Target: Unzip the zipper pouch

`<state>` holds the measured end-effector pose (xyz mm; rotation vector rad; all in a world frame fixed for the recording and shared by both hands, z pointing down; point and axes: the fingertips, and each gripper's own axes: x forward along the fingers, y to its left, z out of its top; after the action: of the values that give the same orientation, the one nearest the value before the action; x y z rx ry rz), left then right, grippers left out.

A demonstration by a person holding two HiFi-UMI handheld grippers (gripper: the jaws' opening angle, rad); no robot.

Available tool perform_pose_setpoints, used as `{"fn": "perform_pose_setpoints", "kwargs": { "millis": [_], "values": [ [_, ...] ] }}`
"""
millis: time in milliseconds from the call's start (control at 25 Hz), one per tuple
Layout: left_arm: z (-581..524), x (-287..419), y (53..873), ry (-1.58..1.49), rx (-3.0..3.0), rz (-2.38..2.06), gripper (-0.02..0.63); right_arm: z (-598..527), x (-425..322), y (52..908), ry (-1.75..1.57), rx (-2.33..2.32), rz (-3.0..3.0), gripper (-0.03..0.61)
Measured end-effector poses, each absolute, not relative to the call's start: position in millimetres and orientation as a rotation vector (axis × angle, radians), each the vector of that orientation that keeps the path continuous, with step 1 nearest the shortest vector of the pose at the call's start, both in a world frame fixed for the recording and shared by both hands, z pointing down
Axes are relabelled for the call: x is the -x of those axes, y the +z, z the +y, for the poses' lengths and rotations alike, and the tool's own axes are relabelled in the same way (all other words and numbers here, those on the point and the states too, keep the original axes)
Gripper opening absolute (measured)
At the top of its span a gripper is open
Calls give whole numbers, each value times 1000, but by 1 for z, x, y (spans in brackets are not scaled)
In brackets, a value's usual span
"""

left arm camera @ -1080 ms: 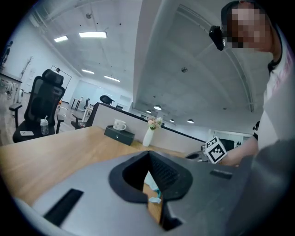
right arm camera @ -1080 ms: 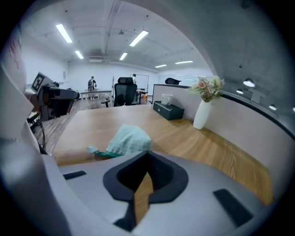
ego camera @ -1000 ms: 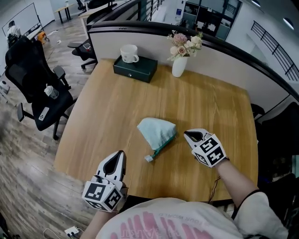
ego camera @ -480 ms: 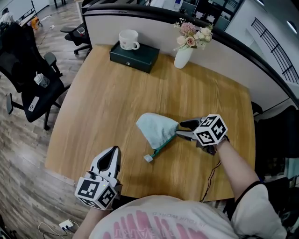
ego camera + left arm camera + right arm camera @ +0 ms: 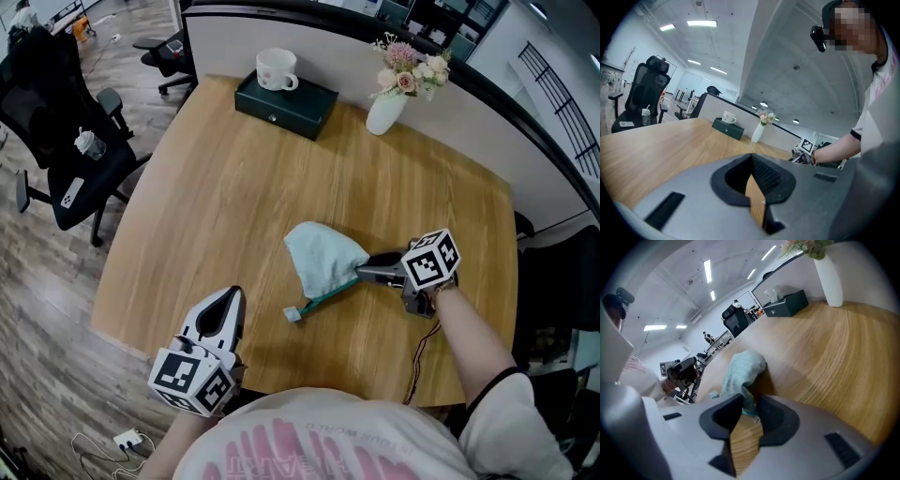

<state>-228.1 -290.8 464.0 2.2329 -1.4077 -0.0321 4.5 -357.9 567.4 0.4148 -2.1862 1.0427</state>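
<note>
A light teal zipper pouch [image 5: 322, 258] lies on the wooden table [image 5: 216, 206], its darker zipper edge [image 5: 323, 295] running down-left to a pale tab [image 5: 292, 315]. My right gripper [image 5: 361, 272] points left at the pouch's right corner. In the right gripper view the pouch [image 5: 743, 369] reaches between the right gripper's [image 5: 751, 401] tips; the jaws have just been closing, and a gap still shows. My left gripper [image 5: 234, 295] hovers at the table's near edge, well left of the pouch, empty. In the left gripper view my left gripper's [image 5: 751, 157] tips meet.
A dark green box [image 5: 286, 103] bearing a white mug [image 5: 277, 67] sits at the table's far side. A white vase of flowers [image 5: 386, 112] stands to its right, by a low partition [image 5: 309, 37]. A black office chair [image 5: 66, 178] is on the floor at left.
My right gripper came in from the right to the pouch's right corner, rolled over and dipped. Its jaws opened. The left gripper drifted slightly. The pouch stayed put.
</note>
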Motion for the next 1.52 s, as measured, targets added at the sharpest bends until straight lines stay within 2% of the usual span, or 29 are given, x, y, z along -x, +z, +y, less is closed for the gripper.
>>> {"fn": "perform_pose_setpoints", "kwargs": {
  "millis": [240,680,1160,1320,1520],
  "values": [
    [-293,223,460,-36,-2253,-1391,2,-342,14,551,1177,-450,-2264,36],
    [-286,190,448,29,-2366,-1240,2,-339,51,492,1626,-713,-2426,18],
    [-282,115,394,151,-2653,-912,3,-337,57,403,1634,-912,-2650,15],
    [-273,78,377,187,-2726,-831,33,-326,44,368,1595,-947,-2726,14],
    [-263,37,362,234,-2771,-900,127,-306,22,337,1557,-967,-2797,14]
  ]
}}
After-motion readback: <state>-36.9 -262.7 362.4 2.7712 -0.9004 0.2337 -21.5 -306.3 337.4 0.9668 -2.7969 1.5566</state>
